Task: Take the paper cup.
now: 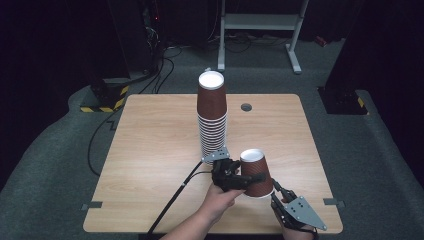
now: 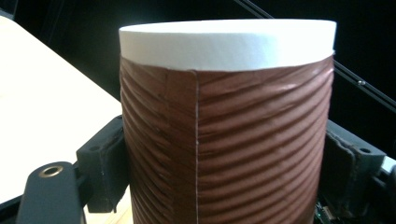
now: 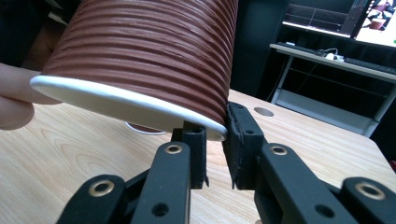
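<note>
Just above the near part of the wooden bench (image 1: 150, 150), a brown ribbed paper cup (image 1: 257, 172) is held upside down, its white base up and its open mouth tipped toward the person. The left claw (image 1: 250, 178) has it clasped around the middle: in the left gripper view the two black pads press on either side of the ribbed wall (image 2: 224, 140), with the paper seam running straight down between them. The left hand (image 1: 220, 197) reaches in from the bottom edge, a black cable trailing off the claw across the wood.

The right claw (image 1: 278, 192) sits low at the cup's near side. In the right gripper view its jaws are nearly together at the cup's white rolled rim (image 3: 126, 105); one pad lies against the outside wall, the other stands at the lip, though whether they really pinch it I cannot tell.

Farther back, mid-bench, a tall stack of the same cups (image 1: 212, 117) stands upside down, well apart from the held one.
</note>
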